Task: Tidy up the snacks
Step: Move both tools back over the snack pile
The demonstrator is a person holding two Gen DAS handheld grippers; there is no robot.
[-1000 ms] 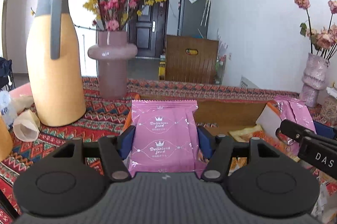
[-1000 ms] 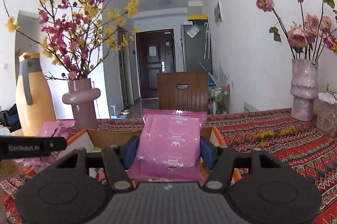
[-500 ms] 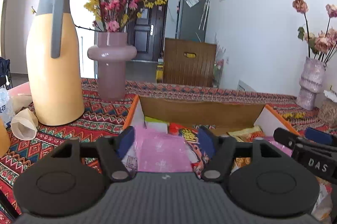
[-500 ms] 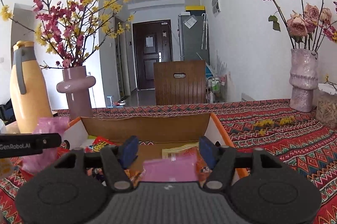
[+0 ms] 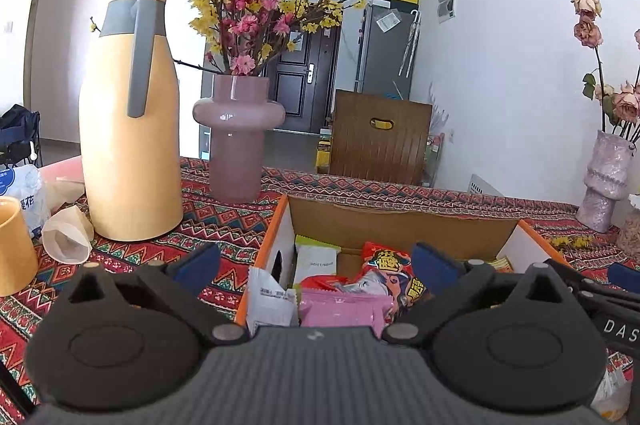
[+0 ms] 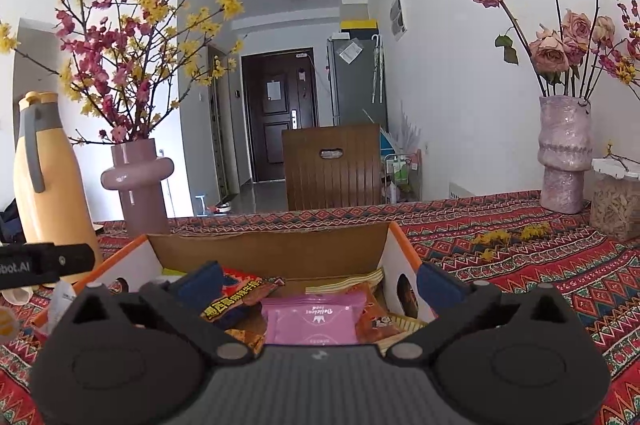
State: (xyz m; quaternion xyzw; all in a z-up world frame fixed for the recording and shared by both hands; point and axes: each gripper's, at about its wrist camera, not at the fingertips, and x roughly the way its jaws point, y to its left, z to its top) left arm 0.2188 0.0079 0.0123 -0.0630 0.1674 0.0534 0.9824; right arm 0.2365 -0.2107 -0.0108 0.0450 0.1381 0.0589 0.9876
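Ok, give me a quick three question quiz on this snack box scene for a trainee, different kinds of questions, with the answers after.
1. True or false: the left gripper is shut on a pink packet.
2. Where does the pink packet in front of the right gripper lie? A) on the tablecloth B) in the cardboard box C) between the pads
3. Fill in: left of the box in the left wrist view stands a yellow ____ with a grey handle.

Key: 1 false, both grippers' jaws have just been opening and hold nothing; 2 B; 3 jug.
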